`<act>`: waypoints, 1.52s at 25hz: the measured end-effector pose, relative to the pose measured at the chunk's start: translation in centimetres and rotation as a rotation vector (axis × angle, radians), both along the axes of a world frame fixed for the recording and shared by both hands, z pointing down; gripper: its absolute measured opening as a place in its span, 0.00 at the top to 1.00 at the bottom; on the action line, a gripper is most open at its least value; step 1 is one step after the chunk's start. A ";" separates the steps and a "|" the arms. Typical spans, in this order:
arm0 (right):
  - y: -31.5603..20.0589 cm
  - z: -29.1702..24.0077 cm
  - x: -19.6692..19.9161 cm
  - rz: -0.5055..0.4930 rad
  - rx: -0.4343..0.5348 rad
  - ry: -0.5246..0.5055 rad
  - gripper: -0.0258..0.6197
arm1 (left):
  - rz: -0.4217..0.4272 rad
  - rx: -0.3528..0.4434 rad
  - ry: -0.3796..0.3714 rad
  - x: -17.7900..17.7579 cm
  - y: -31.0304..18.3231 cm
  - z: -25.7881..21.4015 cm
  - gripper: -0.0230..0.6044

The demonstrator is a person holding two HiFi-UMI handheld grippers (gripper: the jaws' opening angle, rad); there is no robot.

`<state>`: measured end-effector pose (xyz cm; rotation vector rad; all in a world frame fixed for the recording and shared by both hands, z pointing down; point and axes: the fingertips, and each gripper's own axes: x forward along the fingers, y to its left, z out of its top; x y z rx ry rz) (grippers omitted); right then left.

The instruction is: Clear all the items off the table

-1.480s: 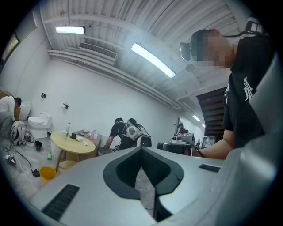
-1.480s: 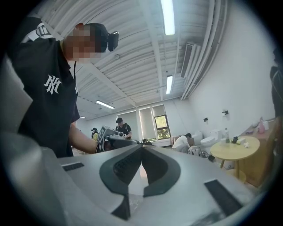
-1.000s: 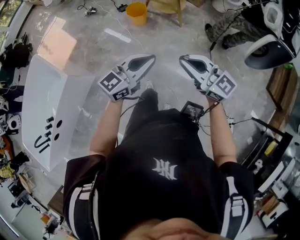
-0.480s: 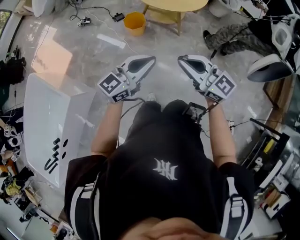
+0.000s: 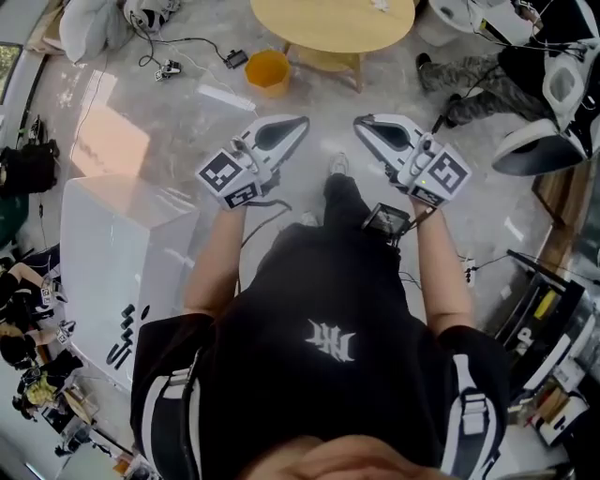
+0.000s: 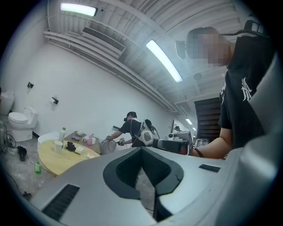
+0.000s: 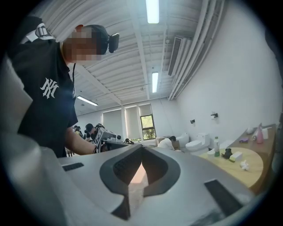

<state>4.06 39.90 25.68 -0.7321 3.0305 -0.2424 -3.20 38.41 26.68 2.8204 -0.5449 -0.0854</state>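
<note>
We see only part of the round tabletop [image 5: 330,21] from the head view: the top edge cuts it off. On it, the small things [image 6: 70,146] in the left gripper view are too tiny for us to name, and the right gripper view's dark rim clips its far side.

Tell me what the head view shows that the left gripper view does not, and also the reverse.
Only the head view shows the orange bucket on the floor and the big white box at the left. Only the left gripper view shows a white toilet, the ceiling lights and another person bending over beyond the table. Both show the round wooden table, the left gripper, which is shut with nothing in it, and the black shirt.
</note>
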 end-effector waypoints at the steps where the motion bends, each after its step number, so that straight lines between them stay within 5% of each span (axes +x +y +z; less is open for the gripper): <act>1: -1.2 0.1 0.5 -0.002 -0.001 -0.006 0.95 | -0.003 -0.001 -0.002 0.3 -1.2 0.0 0.94; 13: -16.5 1.3 8.1 -0.044 -0.021 -0.051 0.90 | -0.082 -0.031 -0.053 5.9 -15.4 0.4 0.94; 23: -24.4 1.6 9.6 -0.037 -0.021 -0.037 0.90 | -0.108 -0.033 -0.072 6.5 -22.7 -0.2 0.94; 31: -32.4 3.0 9.4 0.049 -0.059 0.006 0.90 | -0.031 -0.065 -0.034 5.6 -30.5 1.7 0.94; 33: -34.7 3.7 9.3 0.079 -0.090 0.008 0.72 | -0.002 -0.073 -0.031 5.4 -32.9 2.3 0.94; 38: -39.9 5.8 9.4 0.162 -0.137 0.022 0.72 | 0.077 -0.135 -0.005 5.0 -37.9 4.4 0.94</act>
